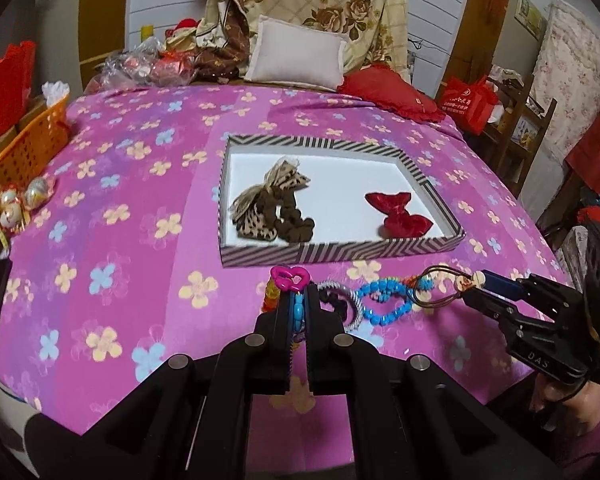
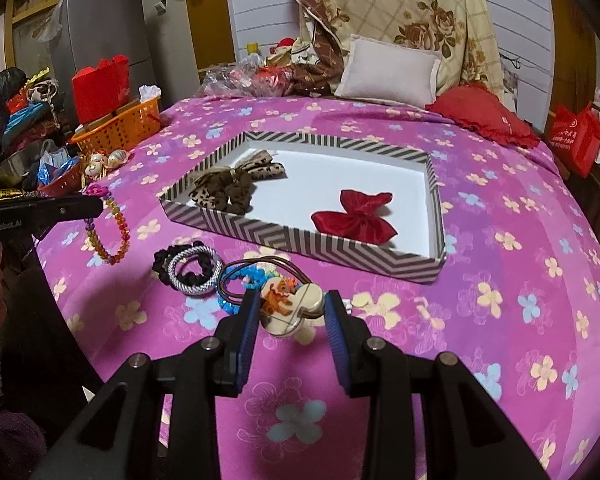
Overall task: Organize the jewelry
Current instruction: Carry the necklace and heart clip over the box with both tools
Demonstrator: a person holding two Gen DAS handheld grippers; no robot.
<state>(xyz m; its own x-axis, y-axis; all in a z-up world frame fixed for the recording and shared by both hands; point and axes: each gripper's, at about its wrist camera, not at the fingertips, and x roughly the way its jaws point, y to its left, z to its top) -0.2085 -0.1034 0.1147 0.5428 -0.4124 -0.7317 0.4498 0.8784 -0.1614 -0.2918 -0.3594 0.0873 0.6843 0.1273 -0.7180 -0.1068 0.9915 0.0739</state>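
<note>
A striped shallow box (image 1: 340, 254) (image 2: 300, 240) on the pink bed holds a leopard-print bow (image 1: 268, 200) (image 2: 228, 184) and a red velvet bow (image 1: 400, 214) (image 2: 356, 216). My left gripper (image 1: 299, 290) is shut on a beaded bracelet with a pink heart charm (image 1: 290, 278) (image 2: 96, 191), just in front of the box. My right gripper (image 2: 290, 308) (image 1: 474, 288) is closed on a cream cartoon charm (image 2: 290, 306) of a brown hair tie. A blue bead bracelet (image 1: 384, 308), a black scrunchie and a silver ring tie (image 2: 192, 268) lie between the grippers.
An orange basket (image 1: 24, 148) (image 2: 120, 130) and small figurines (image 1: 16, 204) sit at the bed's left edge. Pillows (image 1: 296, 56) and a red cushion (image 1: 388, 92) lie at the far end. Red bags and shelves stand to the right.
</note>
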